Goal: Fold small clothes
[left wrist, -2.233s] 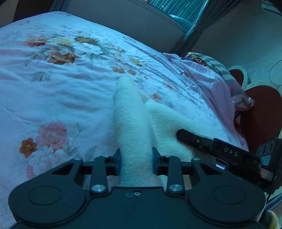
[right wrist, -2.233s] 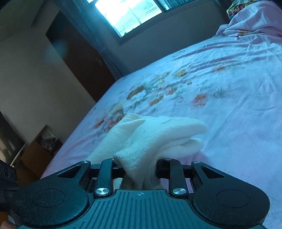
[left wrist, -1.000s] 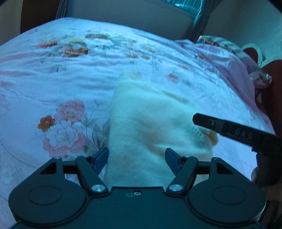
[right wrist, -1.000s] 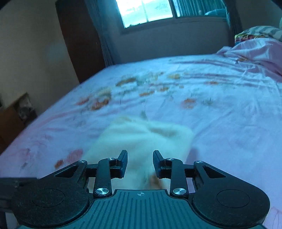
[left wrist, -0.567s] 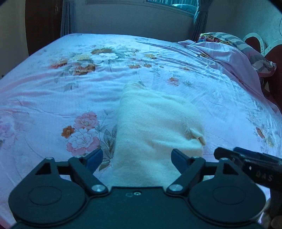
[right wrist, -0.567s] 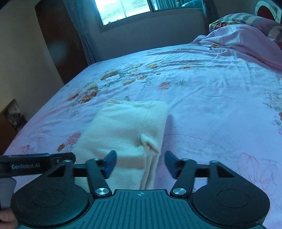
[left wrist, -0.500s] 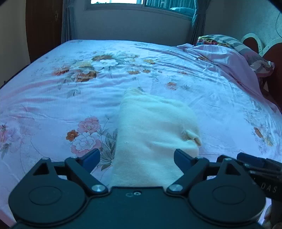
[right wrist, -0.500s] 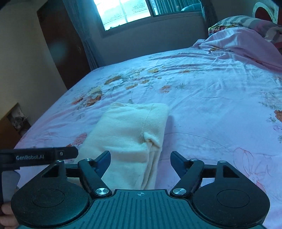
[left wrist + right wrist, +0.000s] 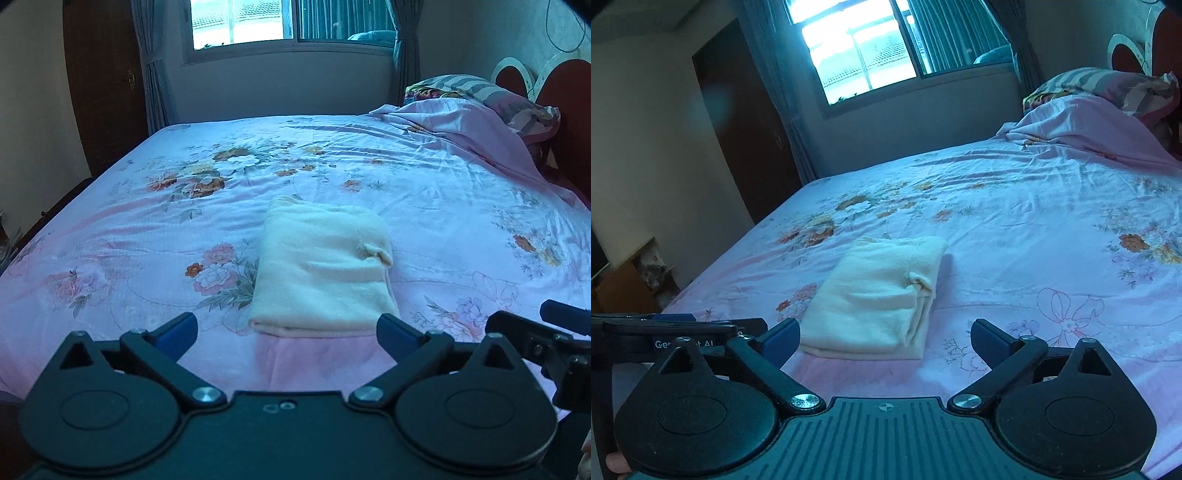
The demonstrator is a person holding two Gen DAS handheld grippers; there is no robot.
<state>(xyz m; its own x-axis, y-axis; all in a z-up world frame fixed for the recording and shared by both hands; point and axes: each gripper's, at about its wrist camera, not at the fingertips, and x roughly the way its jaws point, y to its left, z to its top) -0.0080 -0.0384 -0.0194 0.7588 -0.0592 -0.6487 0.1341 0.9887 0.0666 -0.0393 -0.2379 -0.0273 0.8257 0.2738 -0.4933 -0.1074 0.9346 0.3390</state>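
Observation:
A cream garment [image 9: 325,266] lies folded into a neat rectangle on the pink floral bed sheet [image 9: 110,236]; the right wrist view shows the same garment [image 9: 879,295] with its layered edge to the right. My left gripper [image 9: 286,330] hangs just short of the garment's near edge, its jaws still opening wide, nothing between them. My right gripper [image 9: 886,338] is likewise back from the garment, its jaws still opening, empty. Each gripper's tip shows at the edge of the other's view.
A bunched pink blanket [image 9: 461,125] and a striped pillow [image 9: 480,88] lie at the bed's far right, by a red headboard [image 9: 569,122]. A window [image 9: 266,22] and a dark door [image 9: 746,147] stand beyond the bed. A bedside cabinet [image 9: 631,284] is at the left.
Both grippers let go of the folded garment, opened wide and drew back and upward from it. The garment now lies flat on the sheet, further ahead in both views.

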